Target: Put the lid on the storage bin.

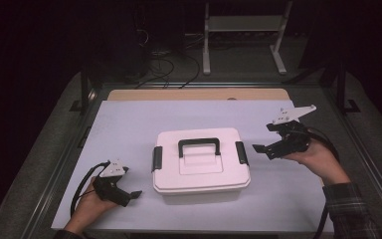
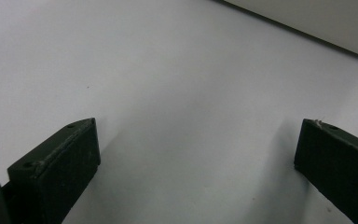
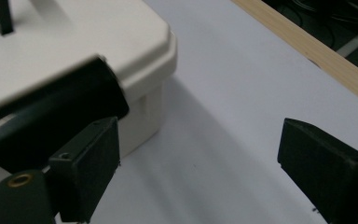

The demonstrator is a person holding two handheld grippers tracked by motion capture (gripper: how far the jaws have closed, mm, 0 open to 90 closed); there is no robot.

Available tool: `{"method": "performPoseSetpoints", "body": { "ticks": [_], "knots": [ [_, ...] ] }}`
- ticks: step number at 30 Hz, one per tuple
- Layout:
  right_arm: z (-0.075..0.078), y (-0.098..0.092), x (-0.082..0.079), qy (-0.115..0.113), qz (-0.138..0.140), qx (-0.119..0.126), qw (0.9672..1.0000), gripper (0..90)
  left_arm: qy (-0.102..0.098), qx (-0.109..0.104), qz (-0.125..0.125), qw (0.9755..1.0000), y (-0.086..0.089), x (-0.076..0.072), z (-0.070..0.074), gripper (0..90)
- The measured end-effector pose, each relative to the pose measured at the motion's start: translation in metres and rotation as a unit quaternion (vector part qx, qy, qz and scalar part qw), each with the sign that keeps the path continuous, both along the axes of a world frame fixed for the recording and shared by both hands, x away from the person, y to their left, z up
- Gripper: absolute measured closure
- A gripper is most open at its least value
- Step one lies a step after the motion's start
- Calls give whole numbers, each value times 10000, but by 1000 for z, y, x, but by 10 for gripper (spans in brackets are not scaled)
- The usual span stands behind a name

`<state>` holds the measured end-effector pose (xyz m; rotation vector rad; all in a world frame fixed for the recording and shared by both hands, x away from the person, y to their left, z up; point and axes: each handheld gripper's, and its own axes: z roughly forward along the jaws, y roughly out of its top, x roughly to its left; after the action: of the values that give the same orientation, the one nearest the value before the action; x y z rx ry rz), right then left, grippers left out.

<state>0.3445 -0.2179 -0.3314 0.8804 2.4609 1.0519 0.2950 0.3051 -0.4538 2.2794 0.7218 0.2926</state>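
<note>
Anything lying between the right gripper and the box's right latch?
Nothing: in the high view, bare white mat separates the right gripper from the latch.

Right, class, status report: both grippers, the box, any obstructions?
Left gripper open, empty, beside white plastic box. Right gripper open, empty, near black side latch. Lid closed. Nothing in the way.

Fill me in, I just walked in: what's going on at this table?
A person holds tongs in each hand beside a closed white box with a black handle and side latches. The right tongs are open, near the right latch without touching it. The left tongs are open too, low over the table near the box's front left corner.
</note>
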Motion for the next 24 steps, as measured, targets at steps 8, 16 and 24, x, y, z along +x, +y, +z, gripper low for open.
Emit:
{"method": "performPoseSetpoints", "body": {
  "ticks": [8, 16, 24],
  "knots": [
    [-37, -10, -8, -109, -544, 93, 9984, 123, -2, -1, 1, 10000, 0, 0, 0, 0],
    [-67, -16, -16, 42, -983, 70, 9951, 105, -4, 0, 3, 10000, 0, 0, 0, 0],
    [-87, -16, -22, 280, -1197, -208, 9922, 74, -7, -1, 3, 10000, 0, 0, 0, 0]
  ]
}}
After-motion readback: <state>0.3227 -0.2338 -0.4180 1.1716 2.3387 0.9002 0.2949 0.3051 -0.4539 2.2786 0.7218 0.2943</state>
